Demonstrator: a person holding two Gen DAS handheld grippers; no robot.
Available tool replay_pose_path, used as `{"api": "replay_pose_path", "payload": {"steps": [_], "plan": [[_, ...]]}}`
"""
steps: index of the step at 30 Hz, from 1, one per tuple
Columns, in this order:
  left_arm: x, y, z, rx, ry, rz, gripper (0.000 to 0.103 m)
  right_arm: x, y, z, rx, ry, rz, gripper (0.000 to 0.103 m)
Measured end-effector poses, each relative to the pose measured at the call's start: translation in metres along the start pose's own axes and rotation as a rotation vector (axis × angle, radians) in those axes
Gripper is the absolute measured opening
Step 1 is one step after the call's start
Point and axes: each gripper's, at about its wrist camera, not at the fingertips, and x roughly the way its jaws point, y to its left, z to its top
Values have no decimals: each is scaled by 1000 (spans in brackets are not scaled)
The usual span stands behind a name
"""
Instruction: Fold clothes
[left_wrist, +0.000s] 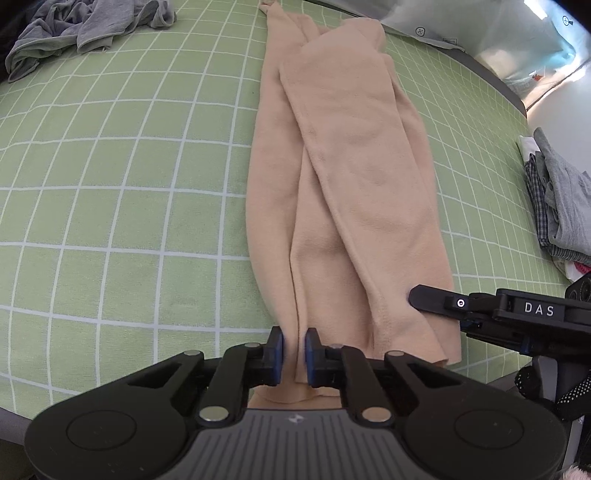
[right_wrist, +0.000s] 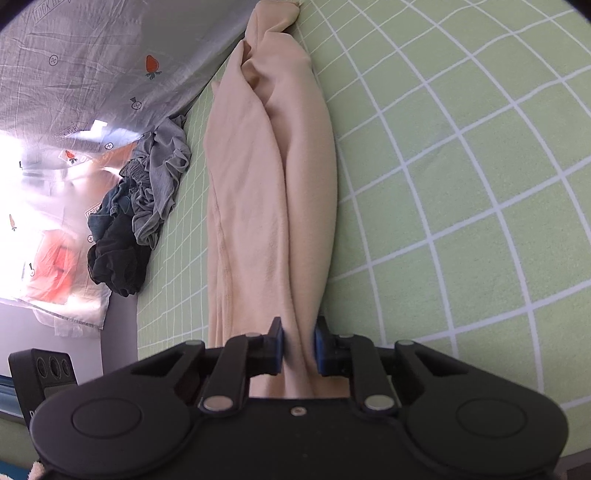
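Beige garment (left_wrist: 343, 192) lies lengthwise ahead, near end pinched by left tool (left_wrist: 294, 356) and right tool (right_wrist: 299, 350).

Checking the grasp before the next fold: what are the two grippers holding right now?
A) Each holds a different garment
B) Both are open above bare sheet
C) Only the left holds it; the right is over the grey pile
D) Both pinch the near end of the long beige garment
D: the left gripper and the right gripper each have blue pads closed on the near end of the beige garment, stretched along the green checked sheet.
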Motion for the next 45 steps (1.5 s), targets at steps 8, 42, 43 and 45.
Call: {"api": "replay_pose_path", "payload": {"steps": [8,42,43,45], "plan": [[-64,3,16,-16,-103,-110,12,-36,22,7,-29,-7,109,14],[-98,-10,178,-24,-378,-156,12,-31,59,149,156,-230,357,14],[-94,-9,184,-26,-374,-154,12,-25,59,156,160,-228,354,14],[-84,-5,200,-35,-362,-154,12,-14,57,170,167,-223,347,14]]}}
